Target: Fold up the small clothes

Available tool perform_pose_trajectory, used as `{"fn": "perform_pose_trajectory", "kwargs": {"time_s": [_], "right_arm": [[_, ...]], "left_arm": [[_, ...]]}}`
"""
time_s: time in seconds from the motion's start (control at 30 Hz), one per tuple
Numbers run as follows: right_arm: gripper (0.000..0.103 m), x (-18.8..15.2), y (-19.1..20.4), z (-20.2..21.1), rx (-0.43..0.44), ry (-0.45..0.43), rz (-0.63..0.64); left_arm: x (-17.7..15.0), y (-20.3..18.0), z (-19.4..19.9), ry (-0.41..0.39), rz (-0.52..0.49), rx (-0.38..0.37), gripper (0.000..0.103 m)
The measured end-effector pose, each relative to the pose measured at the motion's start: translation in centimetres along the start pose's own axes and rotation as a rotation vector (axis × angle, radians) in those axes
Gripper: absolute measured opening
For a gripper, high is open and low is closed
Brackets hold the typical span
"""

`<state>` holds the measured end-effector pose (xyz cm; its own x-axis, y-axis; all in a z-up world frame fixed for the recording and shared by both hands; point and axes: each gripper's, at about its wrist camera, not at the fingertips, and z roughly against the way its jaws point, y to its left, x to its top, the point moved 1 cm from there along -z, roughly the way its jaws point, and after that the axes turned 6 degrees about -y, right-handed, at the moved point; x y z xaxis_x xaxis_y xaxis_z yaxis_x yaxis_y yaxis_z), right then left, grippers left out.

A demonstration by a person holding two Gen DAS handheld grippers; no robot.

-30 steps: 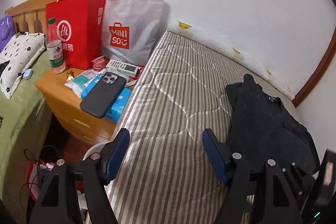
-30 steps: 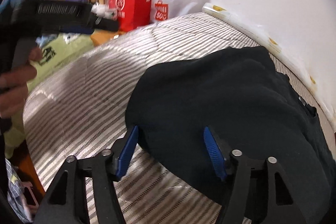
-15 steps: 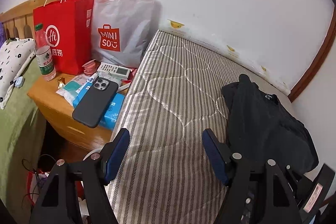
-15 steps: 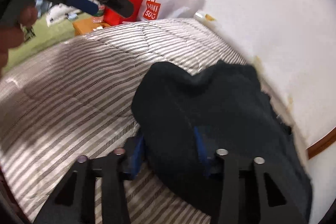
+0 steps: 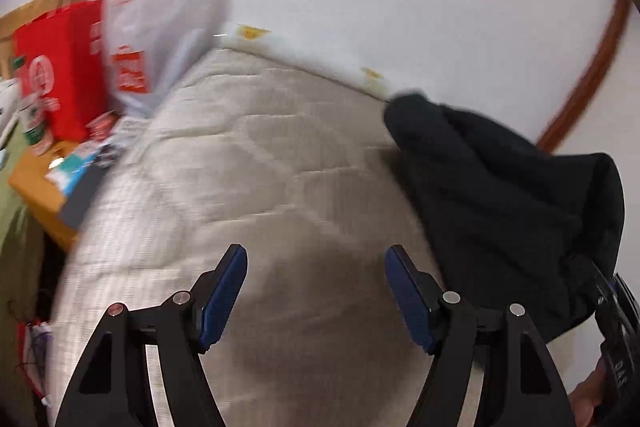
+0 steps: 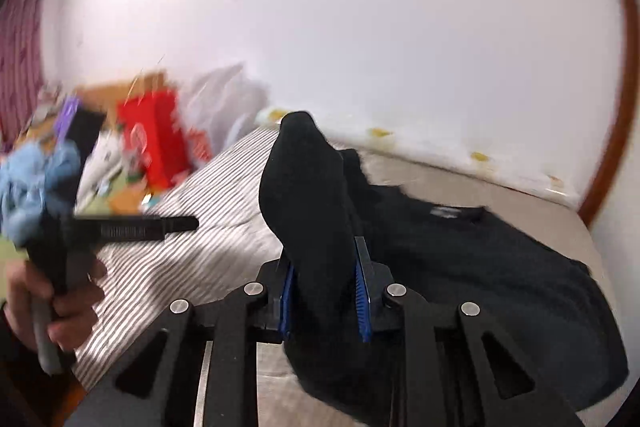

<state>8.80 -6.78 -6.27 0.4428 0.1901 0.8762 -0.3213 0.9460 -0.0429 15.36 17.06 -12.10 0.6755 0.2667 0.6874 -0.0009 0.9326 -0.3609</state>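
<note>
My right gripper (image 6: 324,301) has just clamped its fingers on the black garment (image 6: 480,267), a fold now standing up toward the wall; a second ago it lay flat along the bed's (image 5: 260,187) wall edge. Left gripper (image 5: 316,291) released, holding nothing.

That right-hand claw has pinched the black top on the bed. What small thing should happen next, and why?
Probably bring the open left gripper across to a free edge of the black garment. The right gripper, whose jaws have just been closing, pinches only one bunched fold, lifted off the striped mattress, while the rest lies crumpled. A second hold would let it be spread flat.
</note>
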Motion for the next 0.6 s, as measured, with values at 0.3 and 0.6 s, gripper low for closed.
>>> {"fn": "perform_pose_trajectory", "kwargs": {"time_s": [0.3, 0.6], "right_arm": [[0.023, -1.7, -12.8, 5.8, -0.124, -0.061, -0.187], [0.028, -11.1, -23.0, 6.6, -0.198, 0.091, -0.387]], "left_arm": [[-0.6, -12.9, -3.6, 0.008, -0.113, -0.168, 0.07], [-4.1, -21.1, -8.3, 0.089, -0.226, -0.231, 0.07]]}}
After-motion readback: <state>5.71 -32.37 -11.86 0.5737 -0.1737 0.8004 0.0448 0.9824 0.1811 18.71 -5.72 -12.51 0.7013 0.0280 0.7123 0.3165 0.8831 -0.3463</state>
